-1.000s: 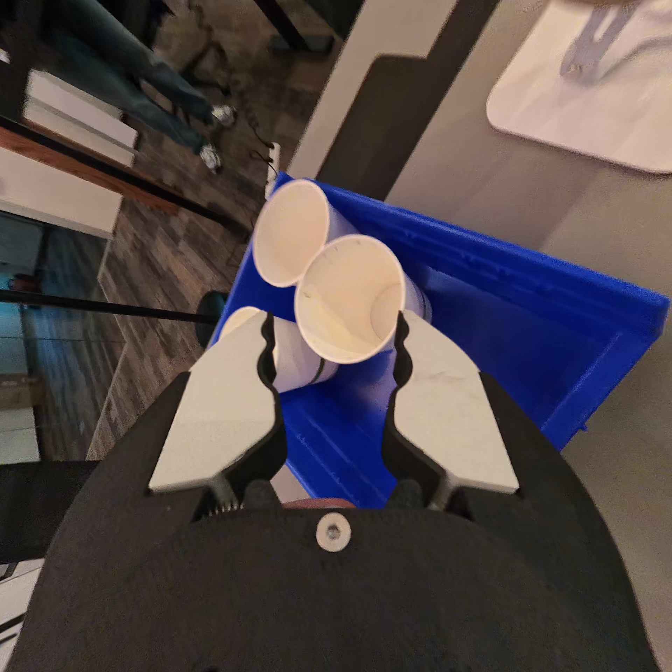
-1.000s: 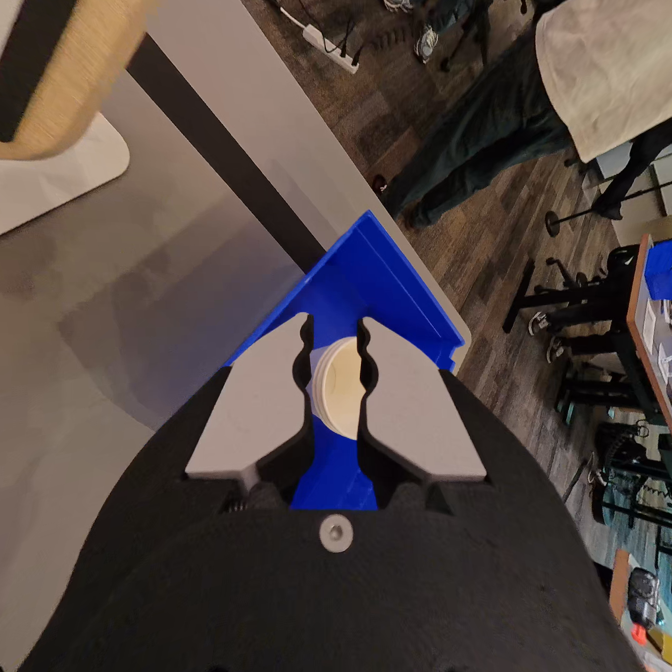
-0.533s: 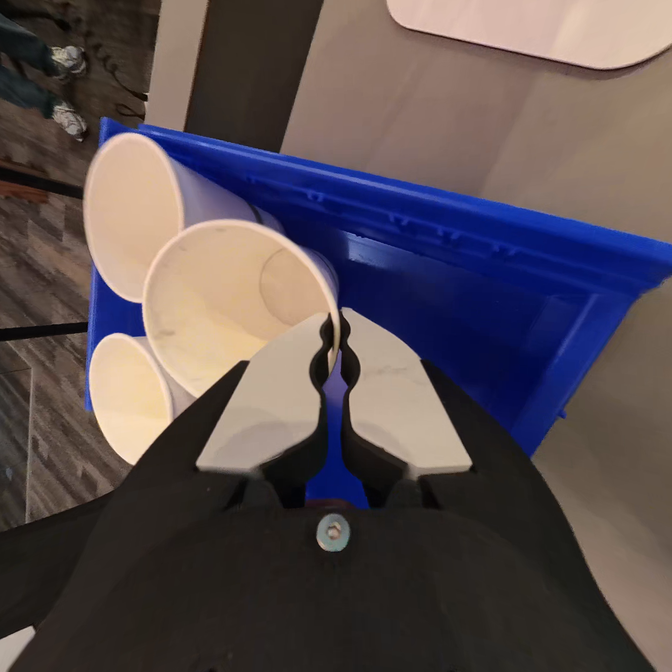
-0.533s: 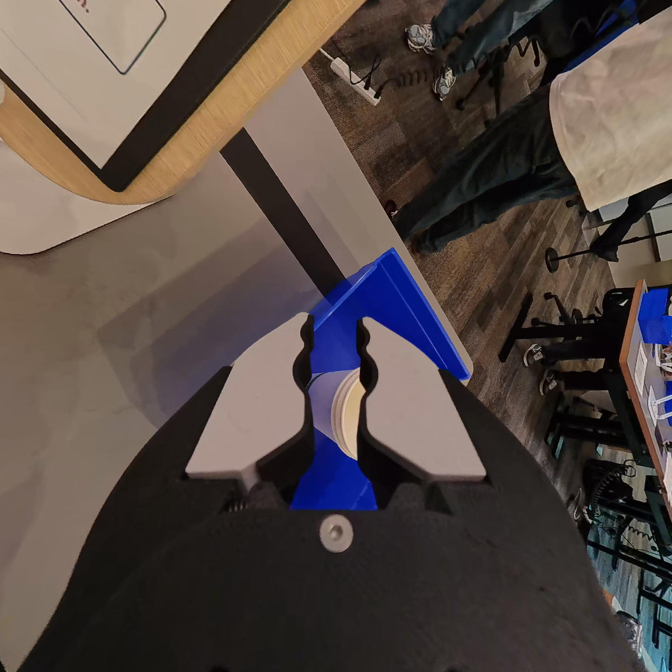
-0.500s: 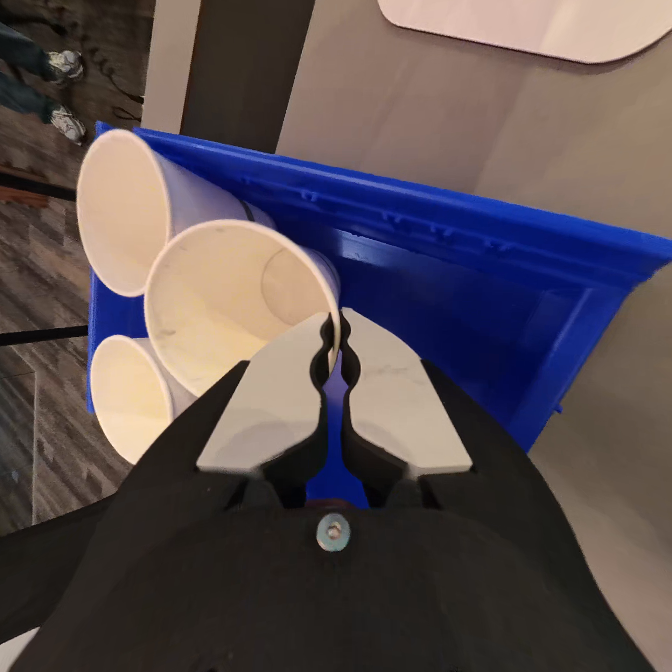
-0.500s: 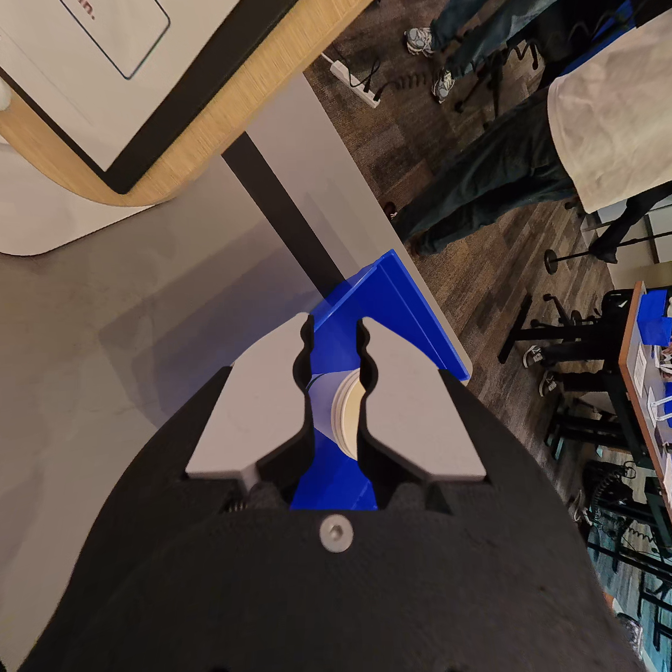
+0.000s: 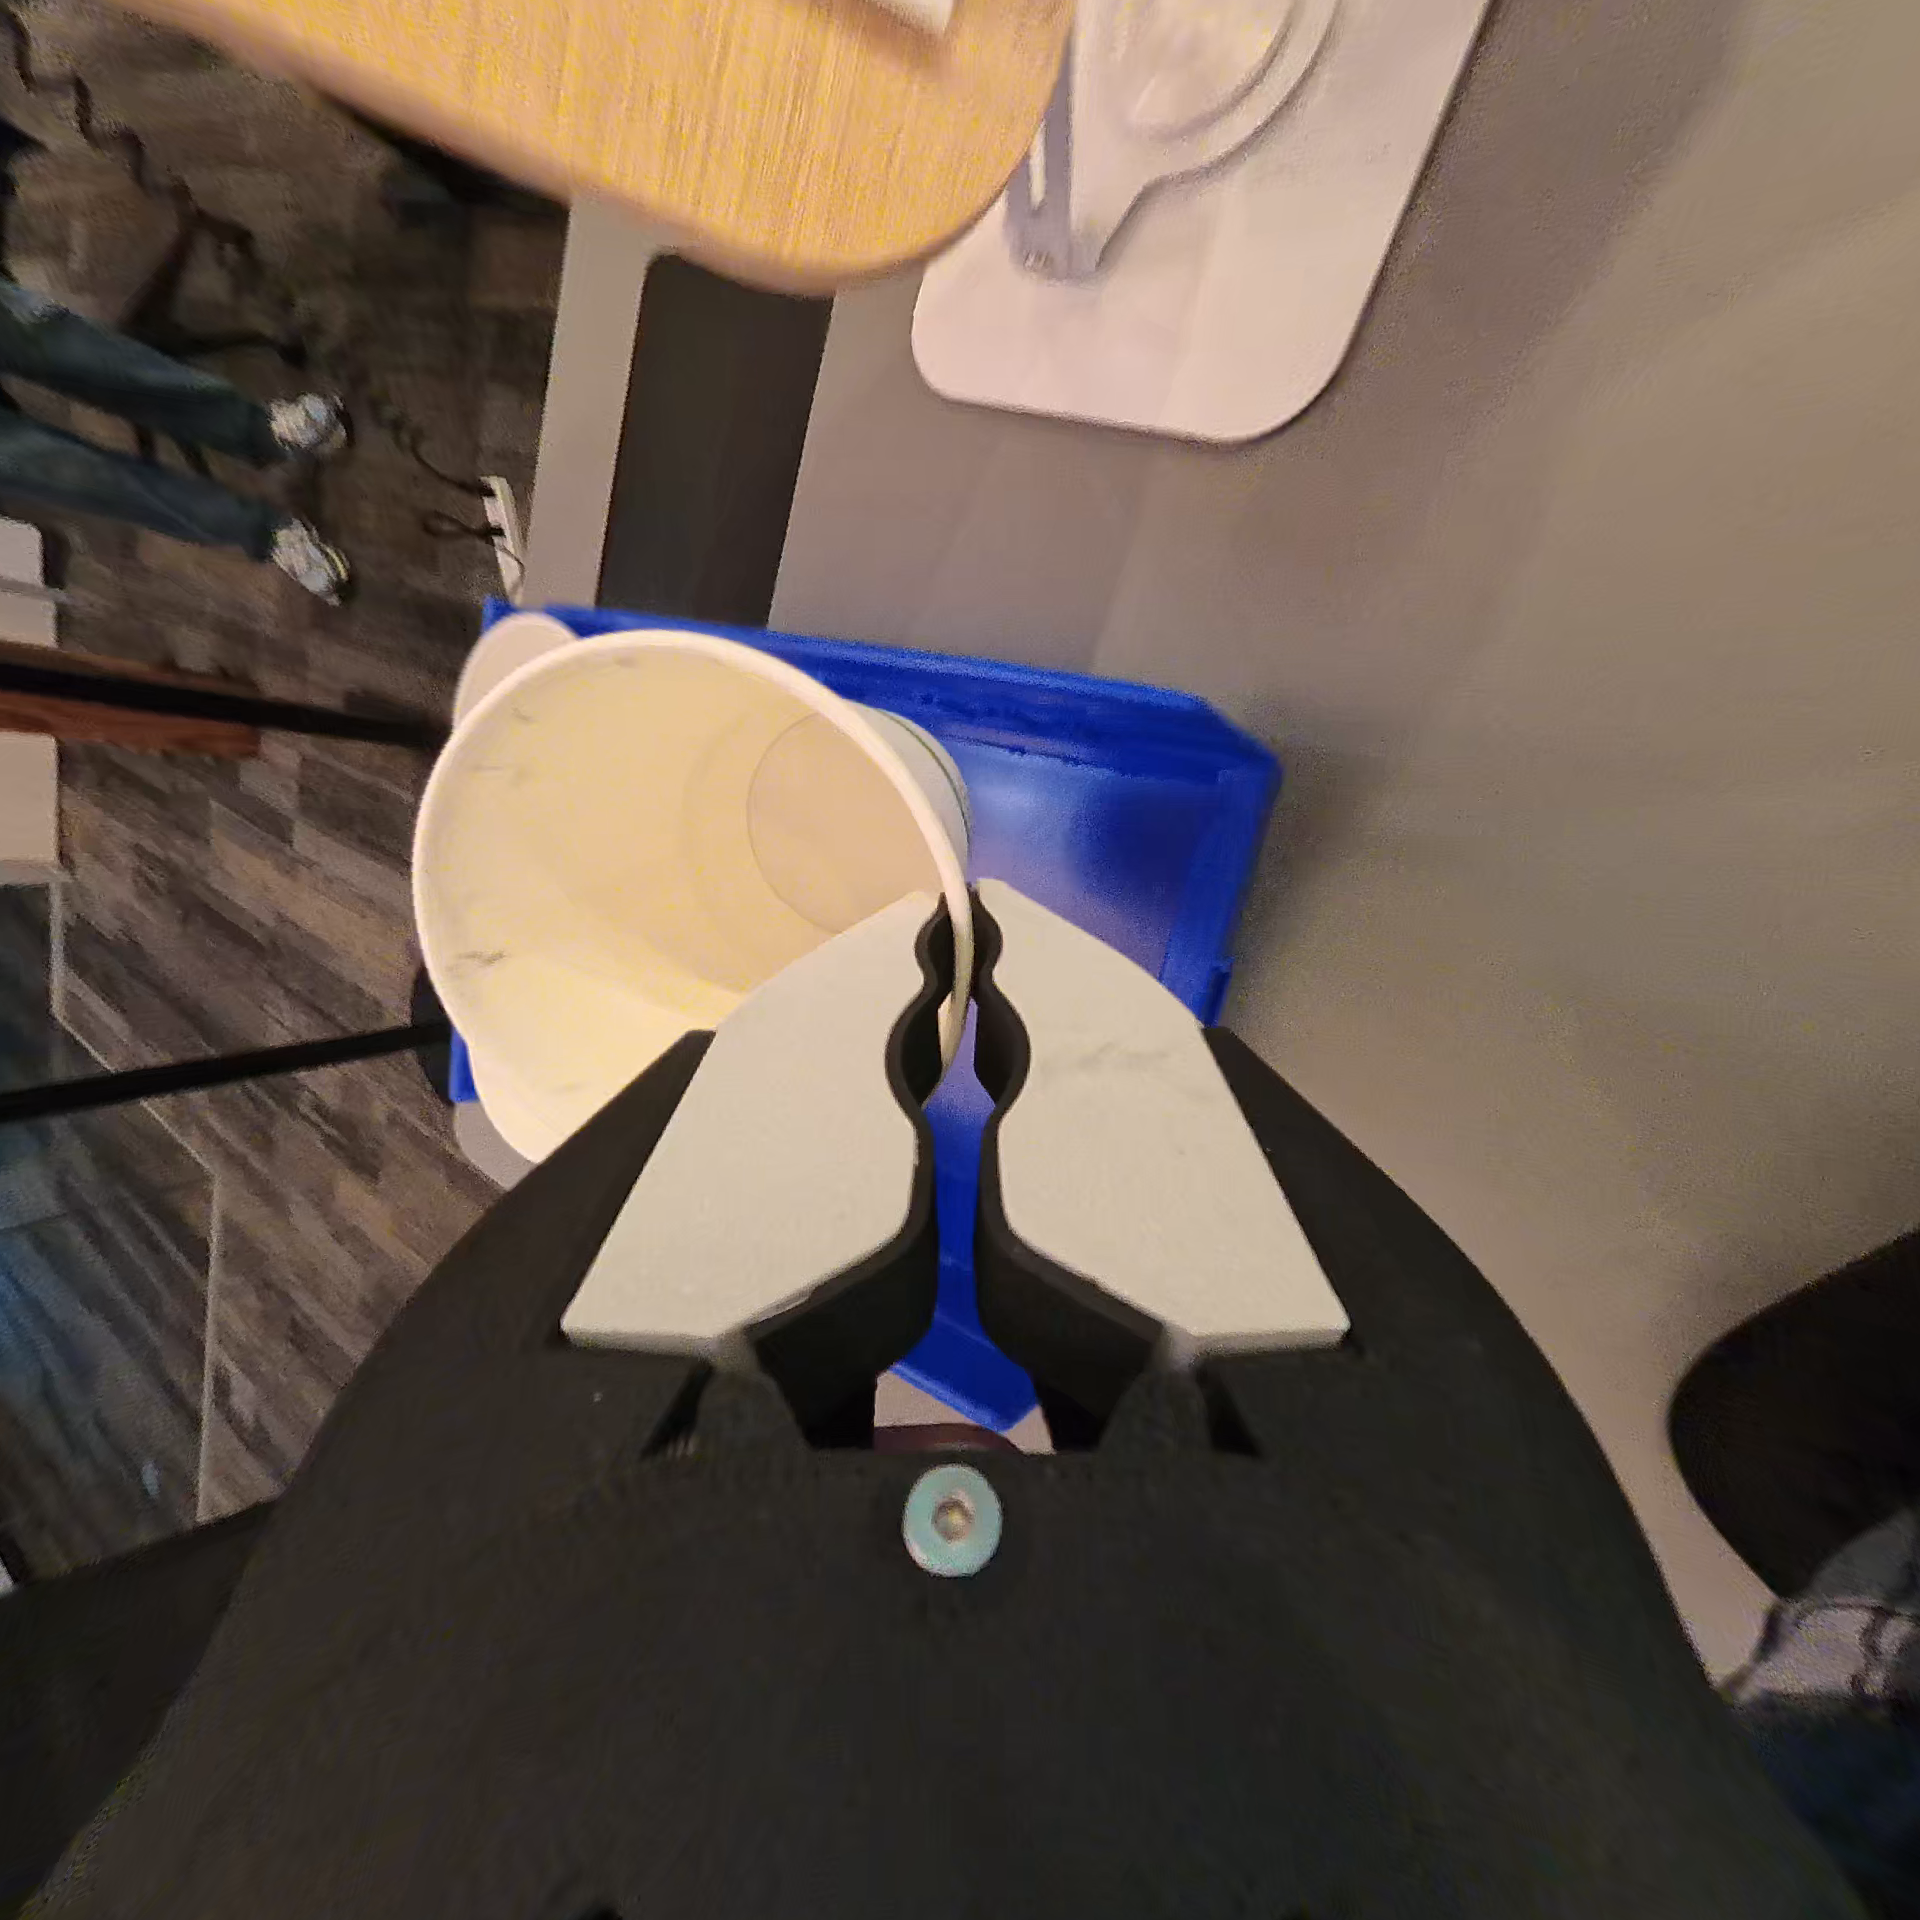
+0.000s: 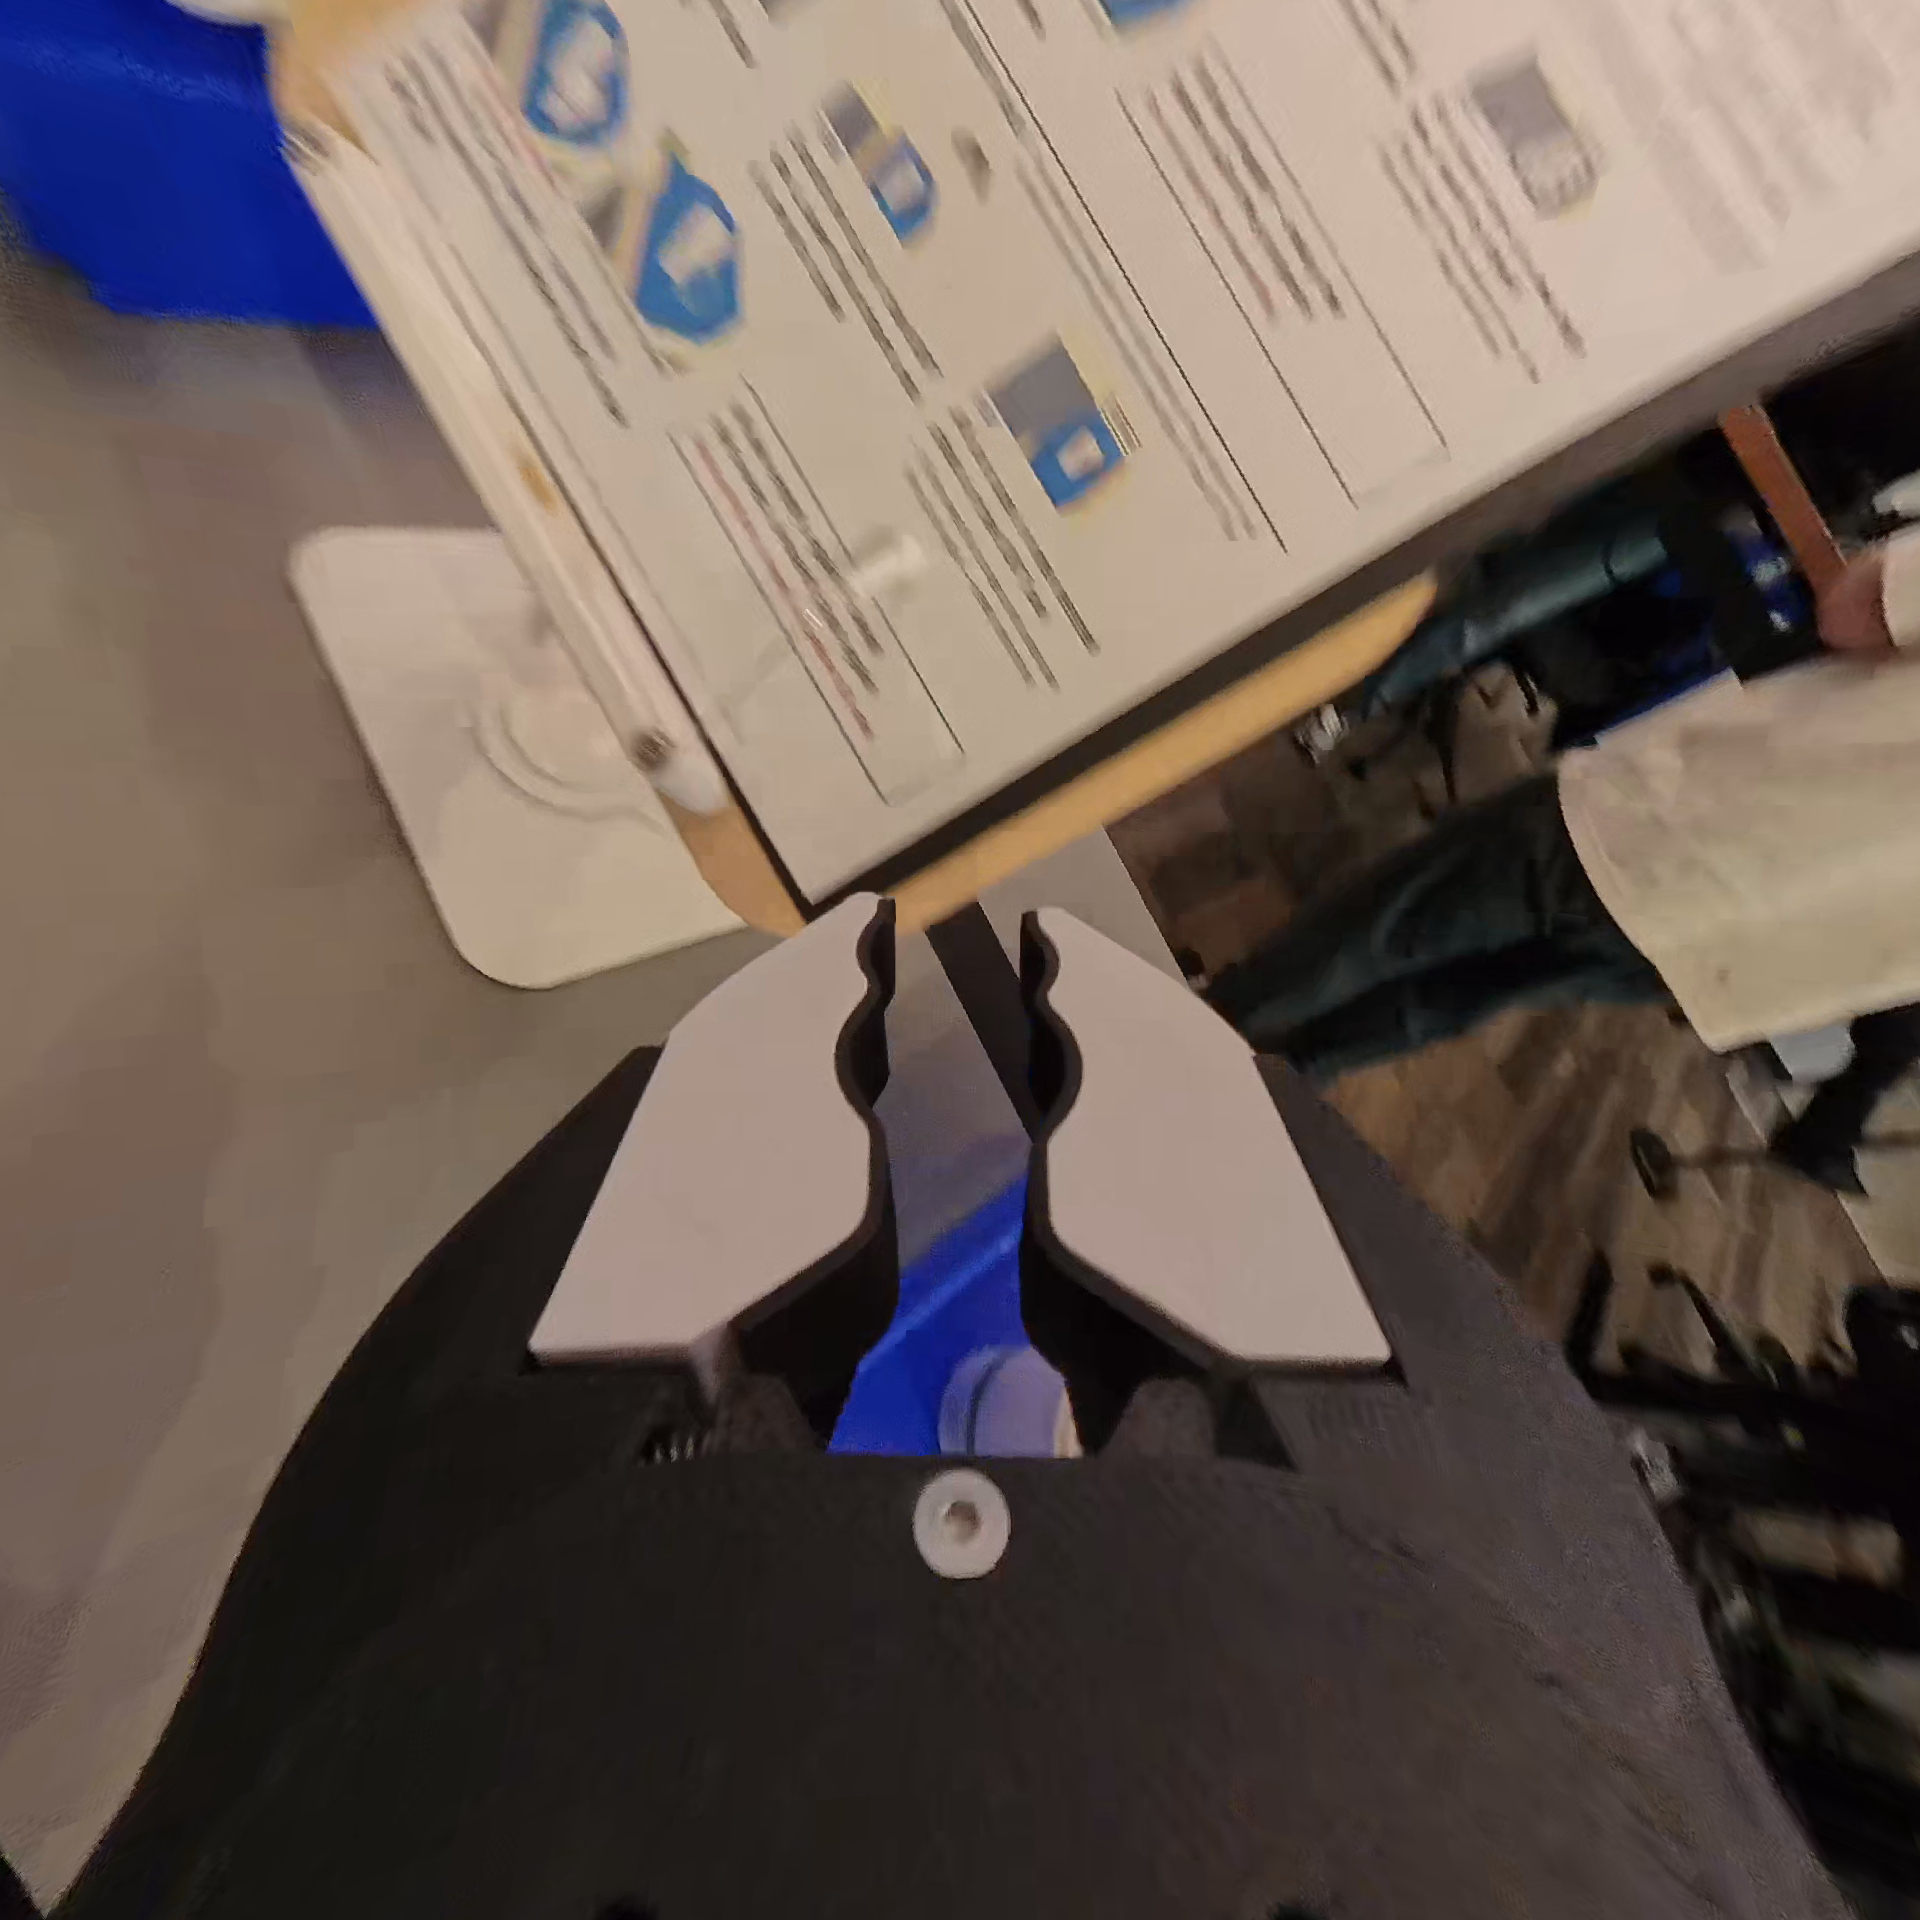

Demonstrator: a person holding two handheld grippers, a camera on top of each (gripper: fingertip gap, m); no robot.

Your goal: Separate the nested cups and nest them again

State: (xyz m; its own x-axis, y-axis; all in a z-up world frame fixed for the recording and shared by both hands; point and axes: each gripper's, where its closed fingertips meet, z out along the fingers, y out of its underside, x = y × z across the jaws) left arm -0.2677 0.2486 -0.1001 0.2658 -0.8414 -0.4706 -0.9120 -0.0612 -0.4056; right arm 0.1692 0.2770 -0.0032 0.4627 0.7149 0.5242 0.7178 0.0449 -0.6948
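Two tongs show. Largest is the blue bin [image 7: 1122, 831] on the grey table [image 7: 1558, 727]. Above it hangs a white paper cup [image 7: 644, 862], its rim pinched between the left tongs' [image 7: 961, 925] closed fingertips, mouth toward the camera. The right tongs [image 8: 956, 935] stand partly open, gripping nothing; a cup bottom [image 8: 1003, 1397] shows near their base.

Three white paper cups [image 7: 665, 862], one blue bin [image 7: 1195, 831], one white stand base [image 7: 1195, 260], one instruction board [image 8: 1039, 364]
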